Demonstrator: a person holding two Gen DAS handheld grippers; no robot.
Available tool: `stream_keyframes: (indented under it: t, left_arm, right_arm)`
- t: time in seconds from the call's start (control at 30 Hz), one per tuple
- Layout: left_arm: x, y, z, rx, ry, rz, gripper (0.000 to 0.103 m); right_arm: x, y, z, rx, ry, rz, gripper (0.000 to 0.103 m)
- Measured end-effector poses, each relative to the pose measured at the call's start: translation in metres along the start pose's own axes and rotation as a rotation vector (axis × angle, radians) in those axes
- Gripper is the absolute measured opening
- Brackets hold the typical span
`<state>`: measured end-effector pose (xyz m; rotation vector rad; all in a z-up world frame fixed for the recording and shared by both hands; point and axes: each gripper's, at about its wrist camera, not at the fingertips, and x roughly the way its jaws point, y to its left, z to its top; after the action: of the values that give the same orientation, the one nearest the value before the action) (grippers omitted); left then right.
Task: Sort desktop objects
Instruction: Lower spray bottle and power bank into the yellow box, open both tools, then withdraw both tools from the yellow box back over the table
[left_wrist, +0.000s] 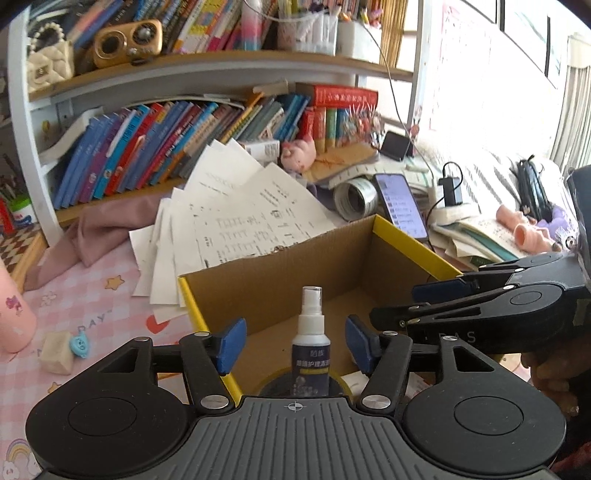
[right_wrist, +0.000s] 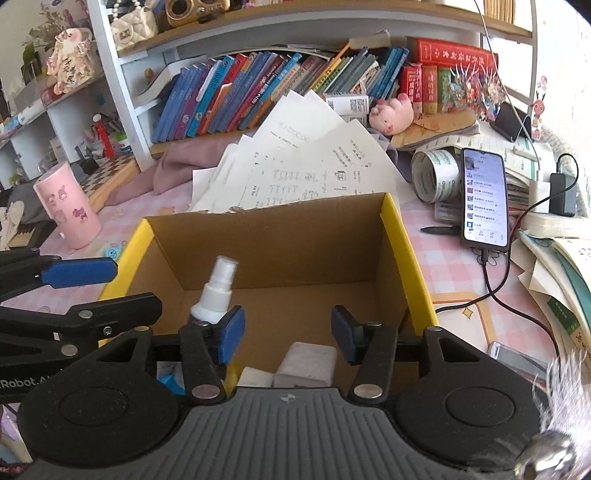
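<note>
A small spray bottle (left_wrist: 311, 343) with a white nozzle and dark blue label stands upright inside the cardboard box (left_wrist: 280, 266) with yellow edges. My left gripper (left_wrist: 295, 345) is open, its blue pads on either side of the bottle and apart from it. My right gripper (right_wrist: 288, 334) is open and empty over the box's near part; it also shows from the side in the left wrist view (left_wrist: 432, 299). The bottle's nozzle (right_wrist: 218, 291) shows in the right wrist view. White packets (right_wrist: 308, 363) lie in the box near me.
Fanned papers (left_wrist: 236, 221) lie behind the box. A phone (right_wrist: 484, 199) on a cable, tape rolls (right_wrist: 434, 173), a pink tumbler (right_wrist: 68, 205), an eraser (left_wrist: 57, 352) and book piles (right_wrist: 554, 280) surround it. A bookshelf (left_wrist: 184, 140) stands behind.
</note>
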<state>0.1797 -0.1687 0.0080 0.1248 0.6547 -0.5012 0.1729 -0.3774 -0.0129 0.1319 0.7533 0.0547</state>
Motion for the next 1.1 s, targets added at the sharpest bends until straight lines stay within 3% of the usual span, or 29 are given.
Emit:
stream_keyframes:
  t: [0.57,0.77,1.1]
  left_arm:
    - [-0.064,0.041,-0.048,-0.016,-0.03,-0.036,0.067]
    - [-0.092,0.057,-0.071,0.015,-0.027,0.045,0.068]
    - [-0.131,0.088,-0.113,-0.016,0.027,0.041,0.072]
  right_arm:
    - [-0.046,0.072,-0.038,0.034,-0.073,-0.106,0.051]
    - [-0.062,0.106,-0.061,0.027,-0.068,-0.123,0.052]
    - [-0.084,0.157,-0.104,0.067,-0.056,-0.143,0.054]
